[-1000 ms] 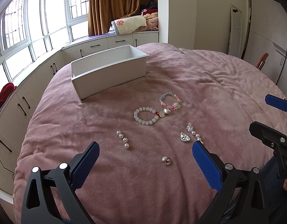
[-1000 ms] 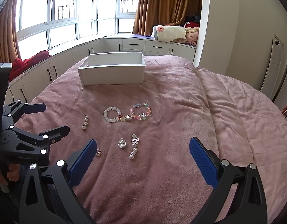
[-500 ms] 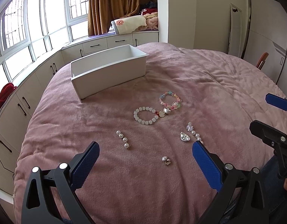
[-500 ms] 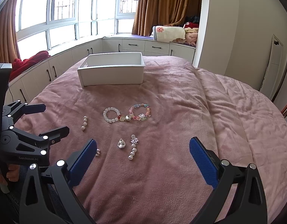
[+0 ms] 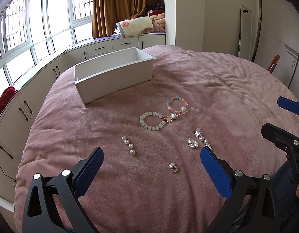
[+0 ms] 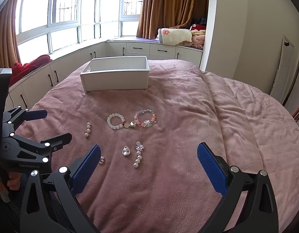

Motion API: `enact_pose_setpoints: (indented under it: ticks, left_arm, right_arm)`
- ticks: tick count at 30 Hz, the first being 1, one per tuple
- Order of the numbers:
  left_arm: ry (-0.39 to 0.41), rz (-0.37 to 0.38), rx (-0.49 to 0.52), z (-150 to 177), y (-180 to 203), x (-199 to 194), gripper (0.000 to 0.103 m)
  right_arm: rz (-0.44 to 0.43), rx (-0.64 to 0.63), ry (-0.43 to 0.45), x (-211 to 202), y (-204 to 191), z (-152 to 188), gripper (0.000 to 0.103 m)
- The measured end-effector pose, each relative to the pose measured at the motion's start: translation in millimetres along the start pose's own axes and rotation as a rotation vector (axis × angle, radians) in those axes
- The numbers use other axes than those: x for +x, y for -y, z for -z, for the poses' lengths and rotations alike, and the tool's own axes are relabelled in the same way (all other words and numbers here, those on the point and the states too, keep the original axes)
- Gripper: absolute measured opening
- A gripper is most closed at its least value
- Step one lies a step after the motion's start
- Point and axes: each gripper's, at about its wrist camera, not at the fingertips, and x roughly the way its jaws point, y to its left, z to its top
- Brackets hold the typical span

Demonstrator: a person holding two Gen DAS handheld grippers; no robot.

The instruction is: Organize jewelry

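Jewelry lies on a pink blanket [image 5: 217, 89]. A white bead bracelet [image 5: 151, 120] [image 6: 115, 121] touches a pastel bead bracelet [image 5: 177, 104] [image 6: 145, 117]. Nearer lie a pearl hair clip [image 5: 128, 146] [image 6: 88, 129], a small pearl ring [image 5: 173, 168] [image 6: 101, 160], a silver drop charm [image 5: 192, 143] [image 6: 126, 150] and a pearl strand with a flower [image 5: 202, 138] [image 6: 138, 156]. An empty white box [image 5: 114, 77] [image 6: 115, 76] stands behind. My left gripper [image 5: 151, 169] and right gripper [image 6: 149, 167] are open, empty, above the blanket's near edge.
White cabinets [image 6: 141, 48] and windows line the far side, with folded blankets [image 6: 176, 36] on the window seat. A red cloth [image 6: 31, 64] lies at the left. A chair back [image 5: 272, 63] stands beside the bed at the right.
The right wrist view has shifted slightly; the jewelry sits a little higher in it. The left gripper has not visibly moved. Both stay open.
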Motion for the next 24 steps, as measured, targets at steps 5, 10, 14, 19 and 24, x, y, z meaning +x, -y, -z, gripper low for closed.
enact_pose_setpoints:
  ticks: [5,10,14,19,24]
  left_arm:
    - [0.002,0.001,0.0,0.4,0.0,-0.5,0.101]
    - [0.003,0.001,-0.001,0.0,0.1,-0.5,0.101]
    - [0.004,-0.001,0.001,-0.4,0.9,0.1,0.101]
    - [0.005,-0.001,0.001,0.0,0.9,-0.4,0.101]
    - [0.004,0.0,0.0,-0.1,1.0,-0.2,0.101]
  right_arm:
    - [-0.002,0.009,0.031,-4.2,-0.2,-2.9,0.098]
    - [0.003,0.017,0.047,-6.2,0.0,-2.0,0.098]
    - [0.004,0.016,0.05,-6.5,-0.2,-1.8,0.098]
    - [0.006,0.017,0.05,-6.7,-0.3,-1.7,0.098]
    - [0.006,0.016,0.05,-6.7,-0.7,-1.3,0.098]
